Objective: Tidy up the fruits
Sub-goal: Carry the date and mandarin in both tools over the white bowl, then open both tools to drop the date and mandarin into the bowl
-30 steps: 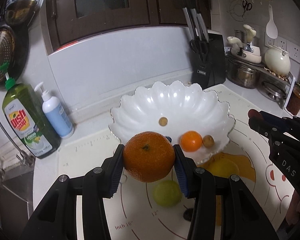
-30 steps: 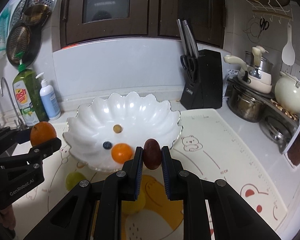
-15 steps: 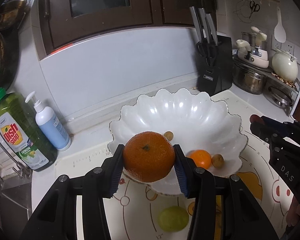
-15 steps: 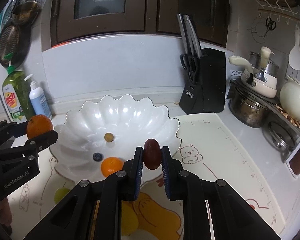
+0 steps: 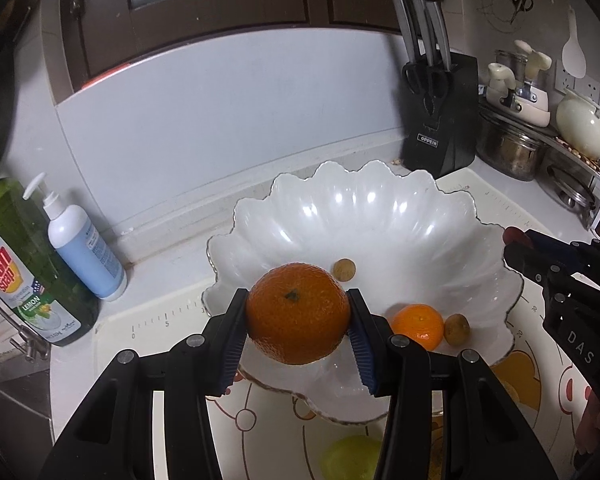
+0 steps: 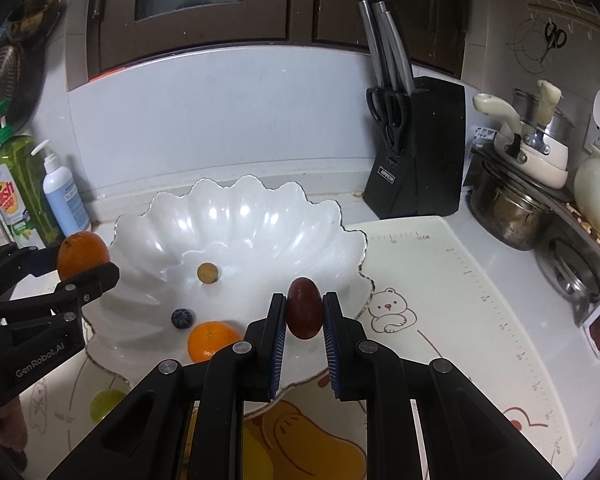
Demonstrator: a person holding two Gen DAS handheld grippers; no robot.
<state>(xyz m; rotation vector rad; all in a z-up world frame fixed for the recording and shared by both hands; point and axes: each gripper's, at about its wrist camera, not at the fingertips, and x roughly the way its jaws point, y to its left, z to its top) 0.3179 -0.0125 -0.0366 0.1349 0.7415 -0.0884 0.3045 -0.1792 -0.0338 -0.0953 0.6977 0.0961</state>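
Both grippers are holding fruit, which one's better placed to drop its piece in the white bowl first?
Probably left: the left hand-held gripper holds the orange over the bowl; the right's red fruit is near the rim.

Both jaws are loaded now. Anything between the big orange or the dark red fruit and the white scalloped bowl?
Nothing visible. The large orange and dark red oval fruit hang over the white scalloped bowl; open floor lies below each.

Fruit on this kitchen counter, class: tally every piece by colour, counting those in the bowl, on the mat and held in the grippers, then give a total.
Orange: 2, big orange in the left gripper, small orange in the bowl
Brown-yellow: 2
Dark blue: 1
Dark red: 1 in the right gripper
Green: 1 on the mat
Total: 7
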